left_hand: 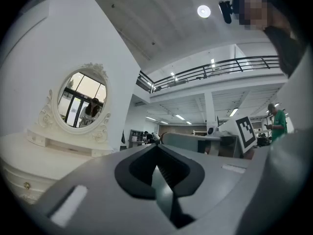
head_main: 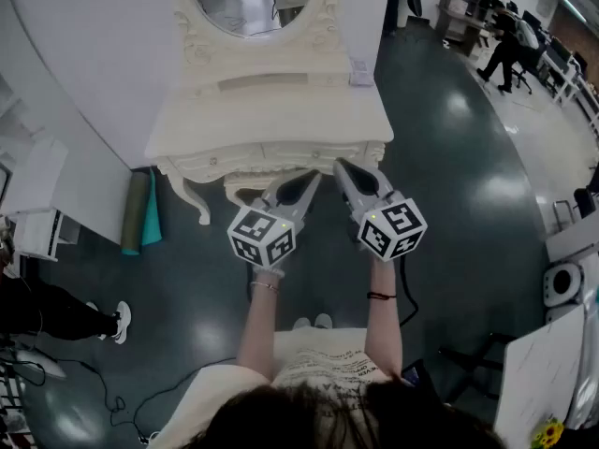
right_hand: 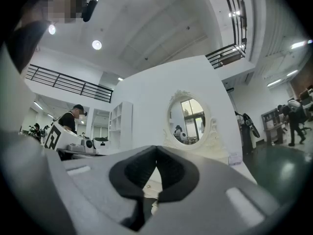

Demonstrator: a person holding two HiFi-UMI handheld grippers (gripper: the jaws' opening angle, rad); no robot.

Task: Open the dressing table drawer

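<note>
The cream dressing table (head_main: 271, 110) with its oval mirror (head_main: 251, 3) stands straight ahead in the head view. Its drawer front (head_main: 281, 151) runs along the near edge and is closed flush. My left gripper (head_main: 309, 178) and right gripper (head_main: 344, 166) are held side by side just in front of that edge, both level and pointing at the table. In the left gripper view the left gripper (left_hand: 156, 146) has its jaws together with nothing between them, the table (left_hand: 29, 160) lying off to its left. The right gripper (right_hand: 156, 149) is likewise shut and empty, with the mirror (right_hand: 188, 120) just right of its tips.
Two rolled mats (head_main: 140, 211) lean beside the table's left leg. A white partition (head_main: 56, 82) stands to the left, where a bystander's shoe (head_main: 119, 321) shows on the dark floor. Cables (head_main: 140, 405) trail behind me. A white appliance (head_main: 563, 283) sits at the right.
</note>
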